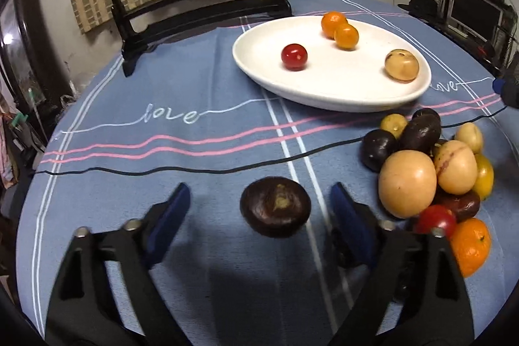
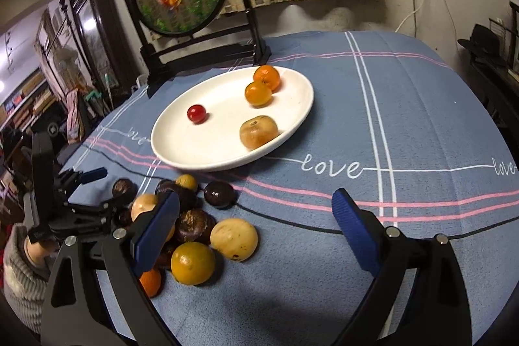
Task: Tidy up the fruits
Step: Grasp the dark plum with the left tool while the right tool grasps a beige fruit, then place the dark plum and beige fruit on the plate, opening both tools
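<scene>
Dark brown fruit (image 1: pixel 275 206) on the blue-clothed counter (image 1: pixel 194 151), directly ahead of the left gripper (image 1: pixel 261 203) and centred between its two blue pads, both pads standing clear of the fruit. Flattish, roughly round body, pale stem scar facing up; no marked long axis, so no favoured angle of approach. Left gripper open, nothing held. Pile of loose fruit (image 1: pixel 431 171) just to the right of that gripper, apart from the dark fruit. White plate (image 1: pixel 324 93) farther off, beyond and slightly right, already carrying four fruits. Right gripper (image 2: pixel 256 222) open and empty, aimed at bare cloth beside the pile. Left hand judged the nearer: likely next, closing on the dark fruit and carrying it forward to the plate.
</scene>
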Demonstrator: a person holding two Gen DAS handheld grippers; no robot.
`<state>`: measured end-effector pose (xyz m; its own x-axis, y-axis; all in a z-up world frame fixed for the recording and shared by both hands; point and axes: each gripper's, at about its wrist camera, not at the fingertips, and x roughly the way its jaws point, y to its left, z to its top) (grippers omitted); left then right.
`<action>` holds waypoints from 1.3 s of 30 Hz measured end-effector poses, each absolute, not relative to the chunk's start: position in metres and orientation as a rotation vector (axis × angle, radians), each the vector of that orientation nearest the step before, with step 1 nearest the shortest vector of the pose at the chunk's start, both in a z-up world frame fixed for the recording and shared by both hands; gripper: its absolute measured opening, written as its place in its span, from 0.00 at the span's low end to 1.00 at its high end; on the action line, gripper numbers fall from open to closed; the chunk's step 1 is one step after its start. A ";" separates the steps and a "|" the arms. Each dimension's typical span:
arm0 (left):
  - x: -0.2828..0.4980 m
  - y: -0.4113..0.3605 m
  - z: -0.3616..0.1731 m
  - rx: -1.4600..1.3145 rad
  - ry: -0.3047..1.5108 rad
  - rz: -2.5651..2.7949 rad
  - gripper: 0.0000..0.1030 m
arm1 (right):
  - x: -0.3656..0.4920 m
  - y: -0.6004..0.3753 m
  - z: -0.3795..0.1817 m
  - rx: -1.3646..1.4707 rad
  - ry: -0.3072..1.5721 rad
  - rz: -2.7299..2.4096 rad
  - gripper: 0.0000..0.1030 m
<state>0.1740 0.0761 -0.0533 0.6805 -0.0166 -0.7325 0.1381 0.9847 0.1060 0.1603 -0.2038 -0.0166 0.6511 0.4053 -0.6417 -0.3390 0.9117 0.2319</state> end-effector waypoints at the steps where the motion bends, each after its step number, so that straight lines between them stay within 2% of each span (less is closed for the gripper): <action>1: 0.176 0.079 -0.054 0.136 0.827 -0.098 0.68 | 0.159 -0.202 -0.018 0.082 0.756 0.426 0.92; 5: 0.177 0.086 -0.055 0.066 0.845 -0.139 0.56 | 0.156 -0.198 -0.025 0.061 0.774 0.435 0.92; 7: 0.177 0.087 -0.056 0.031 0.852 -0.167 0.45 | 0.155 -0.197 -0.029 0.053 0.784 0.436 0.89; 9: 0.177 0.087 -0.056 0.021 0.855 -0.171 0.45 | 0.154 -0.196 -0.033 0.051 0.799 0.447 0.75; 16: 0.174 0.080 -0.056 0.043 0.857 -0.185 0.46 | 0.154 -0.183 -0.045 0.006 0.839 0.479 0.63; 18: 0.174 0.078 -0.057 0.046 0.859 -0.188 0.51 | 0.157 -0.185 -0.047 0.035 0.848 0.492 0.55; 19: 0.174 0.079 -0.057 0.041 0.861 -0.186 0.61 | 0.160 -0.188 -0.048 0.064 0.862 0.502 0.53; 20: 0.174 0.081 -0.057 0.033 0.864 -0.182 0.66 | 0.162 -0.190 -0.050 0.091 0.873 0.510 0.50; 24: 0.176 0.087 -0.059 -0.010 0.883 -0.191 0.69 | 0.169 -0.197 -0.057 0.204 0.915 0.558 0.44; 27: 0.175 0.085 -0.059 -0.014 0.884 -0.214 0.66 | 0.170 -0.197 -0.058 0.224 0.923 0.566 0.44; 29: 0.174 0.083 -0.058 -0.016 0.882 -0.231 0.59 | 0.173 -0.200 -0.061 0.264 0.944 0.571 0.44; 32: 0.174 0.083 -0.058 -0.016 0.883 -0.228 0.53 | 0.176 -0.204 -0.065 0.318 0.969 0.576 0.44; 34: 0.174 0.084 -0.058 -0.024 0.885 -0.228 0.44 | 0.175 -0.204 -0.065 0.334 0.974 0.585 0.41; 39: 0.175 0.084 -0.057 -0.033 0.880 -0.231 0.44 | 0.171 -0.205 -0.062 0.322 0.964 0.569 0.39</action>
<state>0.1746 0.0842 -0.0572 0.6142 -0.2140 -0.7596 0.1871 0.9746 -0.1232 0.1714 -0.2051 -0.0621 0.4408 0.5875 -0.6787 -0.3104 0.8092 0.4989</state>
